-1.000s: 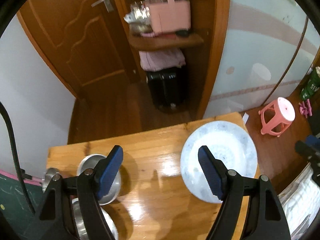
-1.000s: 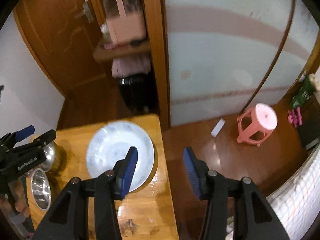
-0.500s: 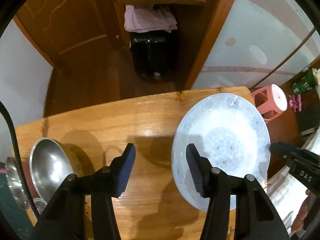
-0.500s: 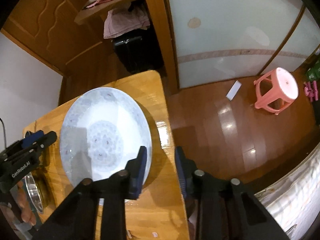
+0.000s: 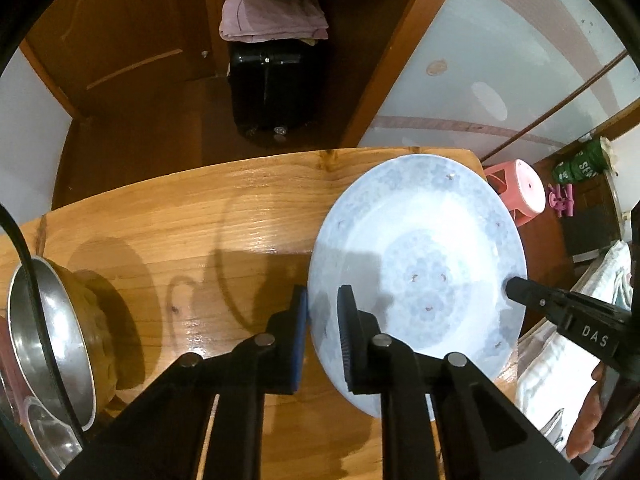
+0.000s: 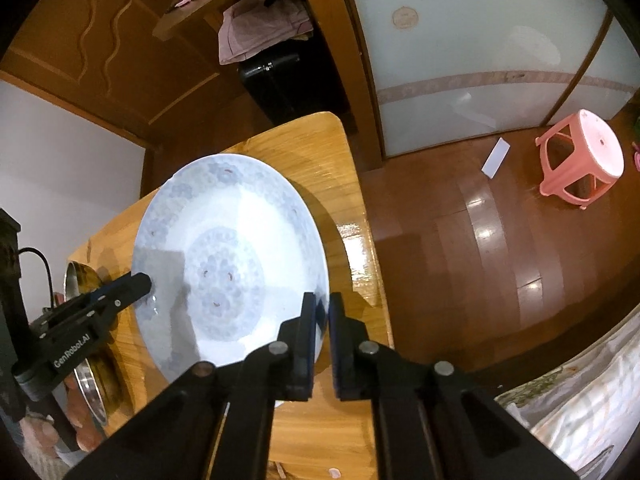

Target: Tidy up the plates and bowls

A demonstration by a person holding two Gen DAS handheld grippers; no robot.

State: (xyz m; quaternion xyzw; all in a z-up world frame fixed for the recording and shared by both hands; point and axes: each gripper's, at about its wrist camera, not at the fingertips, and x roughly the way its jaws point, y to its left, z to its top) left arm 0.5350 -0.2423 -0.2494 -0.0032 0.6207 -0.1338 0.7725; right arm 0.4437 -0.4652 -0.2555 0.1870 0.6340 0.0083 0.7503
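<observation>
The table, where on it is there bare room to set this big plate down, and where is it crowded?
The widest bare patch of the table is the wooden middle, between the steel bowl at the left edge and the plate. A strip along the far edge is also free. The left end is crowded with steel bowls. The left gripper and right gripper clamp the plate's opposite rims.

A home, lived-in room. Glossy brown wooden plank floor (image 6: pixel 460 232), carved brown wooden door (image 6: pixel 80 40) with a metal lever handle, frosted sliding glass panels (image 6: pixel 472 40) in wood frames. Wooden shelf nook holds folded pink cloth (image 5: pixel 272 20) above a black suitcase-like case (image 5: pixel 276 92). Pink plastic stool (image 6: pixel 580 160) on the floor, white paper slip (image 6: pixel 495 157) near it. Varnished light wooden counter (image 5: pixel 200 216) carries a large white-and-blue patterned ceramic plate (image 5: pixel 420 272) and a steel bowl (image 5: pixel 48 340). Patterned bedding (image 6: pixel 592 400) at the edge.
</observation>
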